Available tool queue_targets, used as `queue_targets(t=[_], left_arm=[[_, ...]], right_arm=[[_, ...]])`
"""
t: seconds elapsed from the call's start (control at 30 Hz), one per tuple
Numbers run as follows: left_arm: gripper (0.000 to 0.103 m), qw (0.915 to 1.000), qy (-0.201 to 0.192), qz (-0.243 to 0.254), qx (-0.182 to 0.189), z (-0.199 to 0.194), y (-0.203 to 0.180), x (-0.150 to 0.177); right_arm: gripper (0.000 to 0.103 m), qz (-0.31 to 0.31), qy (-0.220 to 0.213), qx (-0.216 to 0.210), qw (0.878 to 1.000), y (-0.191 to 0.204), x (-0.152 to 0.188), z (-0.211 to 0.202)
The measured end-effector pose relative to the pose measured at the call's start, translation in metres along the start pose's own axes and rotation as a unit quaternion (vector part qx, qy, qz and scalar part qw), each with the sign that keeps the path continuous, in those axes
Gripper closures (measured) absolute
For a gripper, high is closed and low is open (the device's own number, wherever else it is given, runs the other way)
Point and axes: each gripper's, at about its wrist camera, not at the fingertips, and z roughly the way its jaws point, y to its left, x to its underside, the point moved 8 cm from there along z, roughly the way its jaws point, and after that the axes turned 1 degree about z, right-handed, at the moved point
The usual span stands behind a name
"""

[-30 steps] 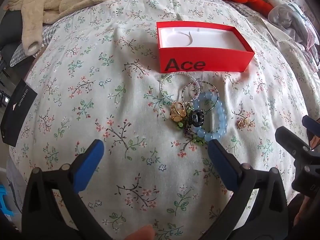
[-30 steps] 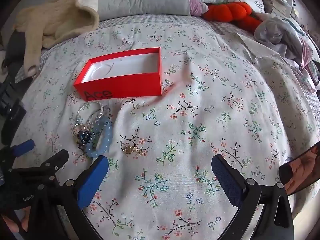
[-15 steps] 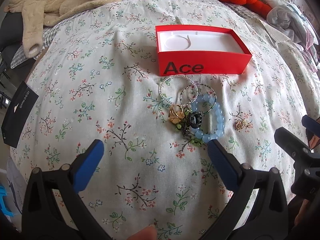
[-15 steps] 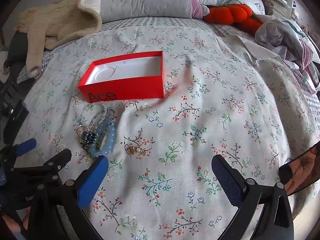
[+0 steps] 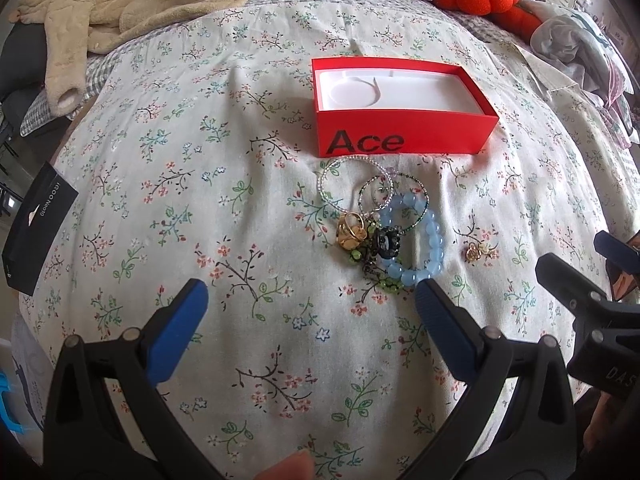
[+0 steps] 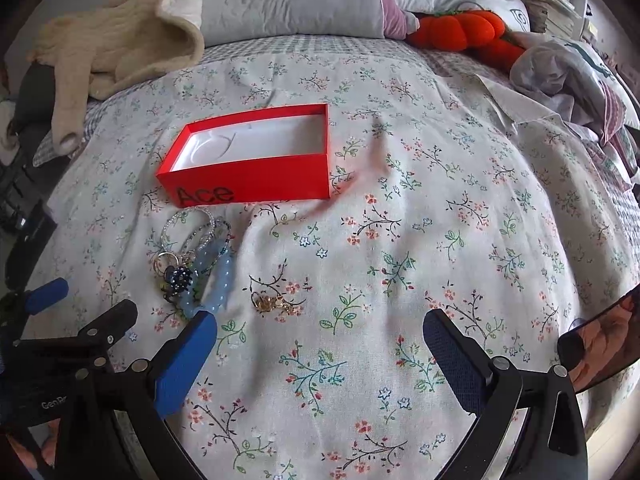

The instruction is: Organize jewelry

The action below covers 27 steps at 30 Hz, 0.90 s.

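I am kneeling at the bed (image 5: 168, 184), facing the empty red box (image 5: 404, 136). The jewelry pile (image 5: 380, 232) is lying just before it, ahead of my left hand-held gripper (image 5: 308, 308), the nearer one. My right hand-held gripper (image 6: 320, 340) is gaping too, both empty.

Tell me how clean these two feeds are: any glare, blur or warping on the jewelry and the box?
Left wrist: even daylight, jewelry pile and red box sharp, no glare; fisheye bows the bed and blackens the corners. Right wrist: same soft light, pile slightly softer near the left edge, box skewed by the lens.
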Motion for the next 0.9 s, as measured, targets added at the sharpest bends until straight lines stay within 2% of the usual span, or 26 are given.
queue_targets(t=[0.9], left_arm=[[0.0, 1.0, -0.003, -0.001, -0.001, -0.001, -0.0002, -0.0008]], right_arm=[[0.0, 0.001, 0.001, 0.001, 1.0, -0.001, 0.0019, 0.0001]])
